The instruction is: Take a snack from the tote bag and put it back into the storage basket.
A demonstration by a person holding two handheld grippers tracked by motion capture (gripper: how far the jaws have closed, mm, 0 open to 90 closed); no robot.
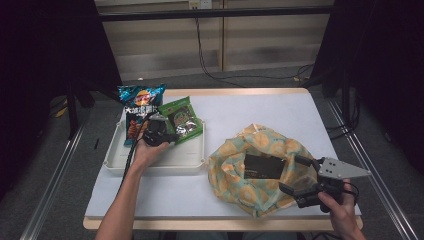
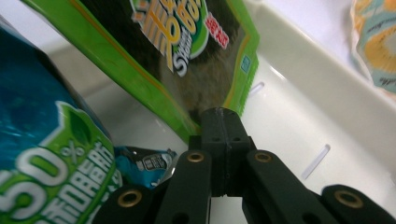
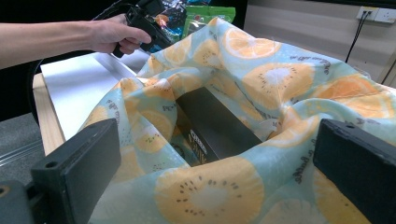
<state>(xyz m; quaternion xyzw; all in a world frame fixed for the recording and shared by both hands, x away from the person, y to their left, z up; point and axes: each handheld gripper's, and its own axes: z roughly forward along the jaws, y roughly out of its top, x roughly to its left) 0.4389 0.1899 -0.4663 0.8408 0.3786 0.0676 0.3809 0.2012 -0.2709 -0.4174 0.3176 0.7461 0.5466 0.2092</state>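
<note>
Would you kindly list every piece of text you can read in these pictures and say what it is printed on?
"50%": large white figures on the blue snack bag.
Green snack bag: white Latin lettering cut off, Chinese characters blurred; unreadable.
Dark box in the fruit-print bag: gold lettering too blurred to read.

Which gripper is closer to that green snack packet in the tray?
Left. The left gripper is shut on the green snack packet's edge in the white tray. The right gripper sits across the table at the fruit-print bag.
</note>
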